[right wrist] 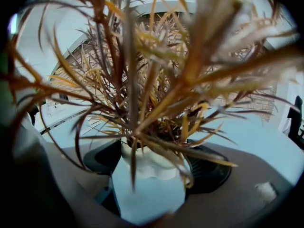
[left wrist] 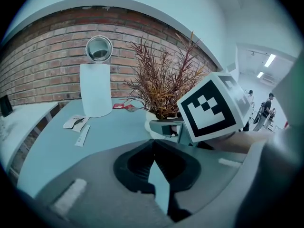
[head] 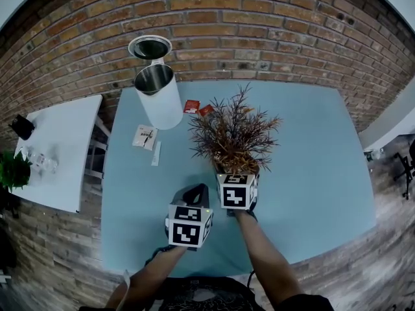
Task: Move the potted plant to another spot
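The potted plant [head: 233, 135], with dry reddish-brown spiky leaves in a small white pot [right wrist: 149, 167], stands on the light blue table [head: 311, 154] near its middle. My right gripper [head: 237, 171] is at the plant's near side, its black pads on either side of the pot and shut on it; the leaves fill the right gripper view. My left gripper [head: 194, 193] hangs to the left of and nearer than the pot, shut on nothing. In the left gripper view the plant [left wrist: 164, 84] rises beside the right gripper's marker cube [left wrist: 211, 106].
A tall white cylinder bin [head: 159, 96] with its round lid [head: 150, 47] swung up stands at the table's far left. Two red packets [head: 191, 106], a paper slip [head: 144, 137] and a strip [head: 156, 153] lie near it. A white side table [head: 58, 154] is at the left, with a brick wall behind.
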The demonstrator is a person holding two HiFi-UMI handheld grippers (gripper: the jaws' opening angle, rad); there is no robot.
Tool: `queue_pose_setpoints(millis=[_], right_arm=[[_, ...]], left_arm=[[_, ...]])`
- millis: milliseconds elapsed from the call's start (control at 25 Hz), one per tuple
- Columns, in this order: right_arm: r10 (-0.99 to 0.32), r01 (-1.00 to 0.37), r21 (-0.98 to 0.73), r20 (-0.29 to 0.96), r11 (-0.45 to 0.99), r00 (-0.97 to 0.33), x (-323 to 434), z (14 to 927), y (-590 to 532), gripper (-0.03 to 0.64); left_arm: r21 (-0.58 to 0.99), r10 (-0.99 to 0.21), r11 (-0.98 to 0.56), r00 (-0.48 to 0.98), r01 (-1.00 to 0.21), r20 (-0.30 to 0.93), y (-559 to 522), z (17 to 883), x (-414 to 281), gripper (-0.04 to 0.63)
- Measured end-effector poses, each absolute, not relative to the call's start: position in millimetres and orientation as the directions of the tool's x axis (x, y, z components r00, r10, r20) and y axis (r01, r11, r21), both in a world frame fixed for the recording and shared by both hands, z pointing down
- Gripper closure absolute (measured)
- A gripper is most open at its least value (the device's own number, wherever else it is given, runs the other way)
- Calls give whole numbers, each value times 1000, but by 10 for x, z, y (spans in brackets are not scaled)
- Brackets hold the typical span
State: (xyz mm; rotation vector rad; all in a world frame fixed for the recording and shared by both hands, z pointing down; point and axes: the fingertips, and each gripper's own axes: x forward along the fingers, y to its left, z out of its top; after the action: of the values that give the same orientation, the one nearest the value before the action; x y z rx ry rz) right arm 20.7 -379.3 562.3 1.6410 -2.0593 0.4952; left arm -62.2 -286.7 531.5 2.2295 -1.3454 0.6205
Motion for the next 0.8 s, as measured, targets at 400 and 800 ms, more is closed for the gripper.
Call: queue_pose_setpoints(millis=[400, 800], right_arm=[[-840, -980, 26, 519, 197, -155, 253, 5561, -3911, 187], [-845, -978, 25, 508, 208, -167, 244, 5567, -3926, 187]], left_arm=[[154, -678, -424, 426, -892, 599, -2866, 5331, -652, 595], [153, -678, -423, 424, -893, 601, -2859, 5343, -668, 595]])
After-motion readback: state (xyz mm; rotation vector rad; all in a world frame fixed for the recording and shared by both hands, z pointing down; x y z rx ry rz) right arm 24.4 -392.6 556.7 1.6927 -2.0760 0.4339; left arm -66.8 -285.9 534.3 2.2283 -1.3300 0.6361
